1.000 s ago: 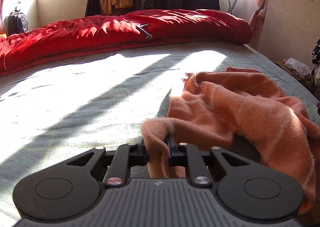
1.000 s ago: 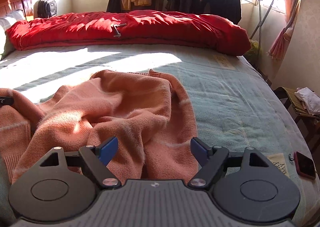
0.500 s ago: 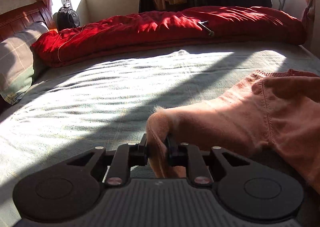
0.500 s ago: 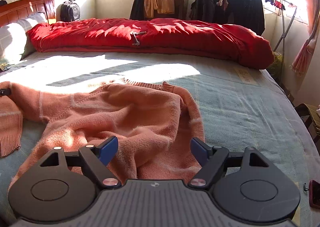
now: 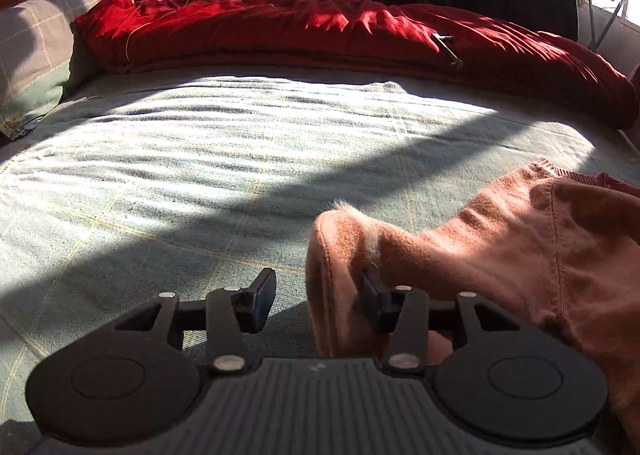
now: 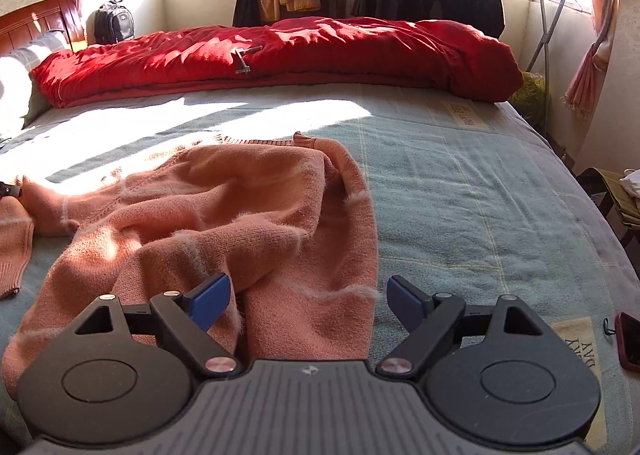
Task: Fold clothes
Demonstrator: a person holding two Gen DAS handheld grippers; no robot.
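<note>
Quick headcount from my two wrist feeds

I count one orange sweater (image 6: 224,215) on the bed (image 6: 460,195), one red duvet (image 6: 320,51), one pillow (image 5: 28,55), one backpack (image 6: 114,21), one phone (image 6: 628,341), one little metal tool (image 6: 246,59) lying on the duvet, plus my two grippers: left gripper (image 5: 316,301), right gripper (image 6: 308,297).

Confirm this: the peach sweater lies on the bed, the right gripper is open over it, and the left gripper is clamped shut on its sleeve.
Wrong on the left gripper: the left wrist view shows its jaws apart, the sleeve draped loose between them. The rest holds.
</note>
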